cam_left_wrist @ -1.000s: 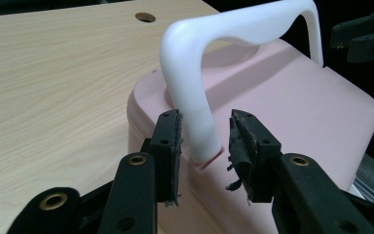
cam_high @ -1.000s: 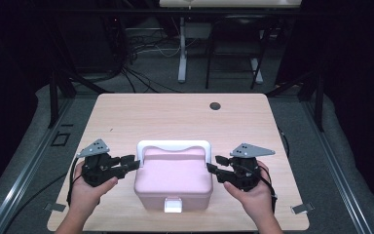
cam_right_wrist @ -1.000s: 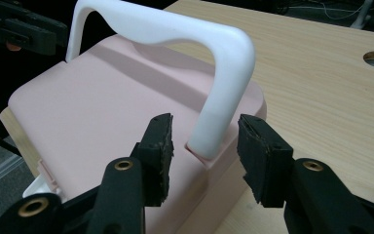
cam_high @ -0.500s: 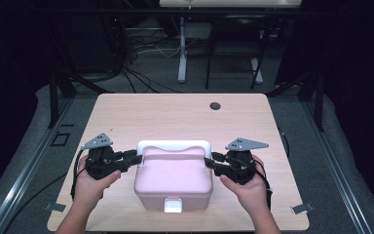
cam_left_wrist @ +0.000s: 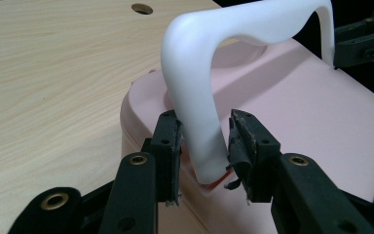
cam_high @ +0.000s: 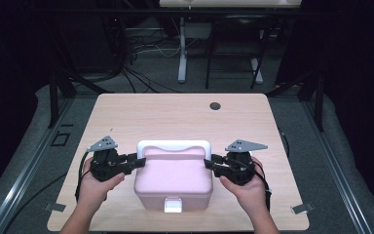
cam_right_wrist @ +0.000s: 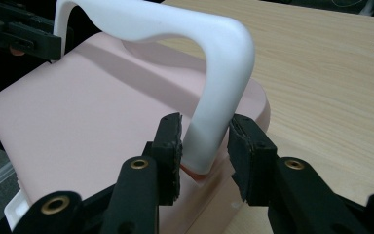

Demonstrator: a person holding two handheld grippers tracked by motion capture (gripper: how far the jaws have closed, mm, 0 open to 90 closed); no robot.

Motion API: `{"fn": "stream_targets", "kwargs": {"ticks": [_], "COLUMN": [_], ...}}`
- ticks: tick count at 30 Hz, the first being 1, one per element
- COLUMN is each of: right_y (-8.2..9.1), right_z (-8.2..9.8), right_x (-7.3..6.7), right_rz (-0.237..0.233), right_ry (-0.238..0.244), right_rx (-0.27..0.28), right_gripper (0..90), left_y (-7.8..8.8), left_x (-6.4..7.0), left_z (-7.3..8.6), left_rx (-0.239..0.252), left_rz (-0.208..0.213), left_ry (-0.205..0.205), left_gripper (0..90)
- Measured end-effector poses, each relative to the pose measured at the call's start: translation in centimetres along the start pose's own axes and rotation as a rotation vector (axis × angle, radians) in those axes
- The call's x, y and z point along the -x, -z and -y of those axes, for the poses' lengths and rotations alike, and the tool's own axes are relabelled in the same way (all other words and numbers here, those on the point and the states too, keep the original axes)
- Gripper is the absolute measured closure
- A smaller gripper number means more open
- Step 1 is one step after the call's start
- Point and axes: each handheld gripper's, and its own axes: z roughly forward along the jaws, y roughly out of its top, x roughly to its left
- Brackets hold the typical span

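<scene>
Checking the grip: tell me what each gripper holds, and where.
Left gripper clamps the white handle near its base. Right gripper's jaws, just closing, straddle the other end, not pressing.

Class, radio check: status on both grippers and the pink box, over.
Left gripper clamped on white handle, left leg. Right gripper has just been closing around right leg, small gap remains. Pink box latched, on table. Nothing in the way.

High view looks down on the table (cam_high: 175, 117); both gripper views closely share the white handle (cam_left_wrist: 199, 97).
</scene>
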Motion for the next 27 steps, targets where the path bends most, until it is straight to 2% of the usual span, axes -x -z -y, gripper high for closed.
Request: {"fn": "stream_targets", "kwargs": {"ticks": [15, 22, 27], "right_y": [0.36, 0.76, 0.40], "right_z": [0.18, 0.26, 0.44], "right_x": [-0.09, -0.43, -0.24], "right_rz": [-0.010, -0.010, -0.020], "right_ry": [-0.004, 0.009, 0.007], "right_rx": [0.012, 0.017, 0.007], "right_gripper": [68.4, 68.8, 68.7], "left_y": [0.39, 0.76, 0.82], "left_x": [0.41, 0.69, 0.79], "left_z": [0.09, 0.24, 0.33], "left_rx": [0.019, 0.022, 0.020], "left_rz": [0.000, 0.000, 0.001], "left_ry": [-0.005, -0.027, -0.041], "left_gripper": [67.6, 69.3, 69.6]}}
